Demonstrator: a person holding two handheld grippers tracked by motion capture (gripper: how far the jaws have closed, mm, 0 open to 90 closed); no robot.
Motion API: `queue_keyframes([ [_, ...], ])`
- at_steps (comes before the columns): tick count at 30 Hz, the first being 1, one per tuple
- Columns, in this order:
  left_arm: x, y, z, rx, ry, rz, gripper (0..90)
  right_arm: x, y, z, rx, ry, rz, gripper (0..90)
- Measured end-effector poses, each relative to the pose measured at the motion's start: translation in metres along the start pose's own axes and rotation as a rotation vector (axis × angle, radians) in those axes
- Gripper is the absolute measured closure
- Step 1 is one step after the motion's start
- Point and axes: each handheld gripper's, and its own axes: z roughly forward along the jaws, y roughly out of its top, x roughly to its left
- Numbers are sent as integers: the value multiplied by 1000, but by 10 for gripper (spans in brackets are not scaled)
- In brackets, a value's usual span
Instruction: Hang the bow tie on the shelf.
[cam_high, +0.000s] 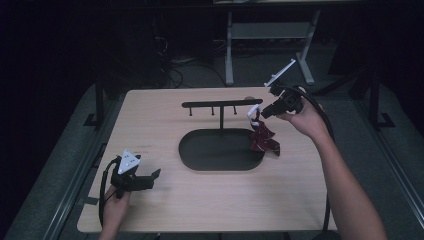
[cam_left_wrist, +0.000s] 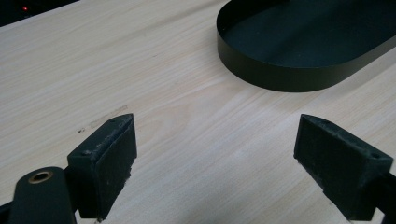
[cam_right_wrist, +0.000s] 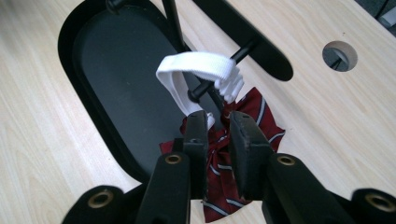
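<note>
Pinching down on one dark red striped bow tie (cam_right_wrist: 243, 140), the right gripper (cam_right_wrist: 218, 122) is sitting at the far right end of the rack with its jaws nearly together, the red cloth squeezed between them. One white strap (cam_right_wrist: 196, 70) is running off that tie and looping over a peg (cam_right_wrist: 219, 74) under the black bar (cam_right_wrist: 243, 37), so the strap is hanging on the hook while the cloth part is drooping down just past the right rim of the tray, its bottom seeming to rest on the wood. From the high view the bar (cam_high: 221, 104) is showing three little pegs hanging under it, plus one upright post going down into one black oval tray (cam_high: 221, 150). Way over at the near left corner, the left gripper (cam_left_wrist: 215, 140) is sitting low over the bare wooden table (cam_left_wrist: 154, 88), jaws spread wide and holding nothing, well apart from the tie, with just the tray's curved wall (cam_left_wrist: 280, 79) ahead of it. There's also one round hole (cam_right_wrist: 340, 55) in the tabletop beyond the bar.
</note>
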Motion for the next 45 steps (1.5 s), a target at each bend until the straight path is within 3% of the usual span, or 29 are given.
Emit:
queue_keyframes([
  [13, 0, 0, 0, 7, -2, 6, 131, 0, -17, -1, -20, 35, 14, 722],
  [25, -1, -1, -2, 10, 0, 1, 131, -5, -37, 3, -33, 80, 57, 673],
  [45, -2, -2, -3, 6, 3, 0, 131, -6, -60, 6, -45, 99, 91, 628],
])
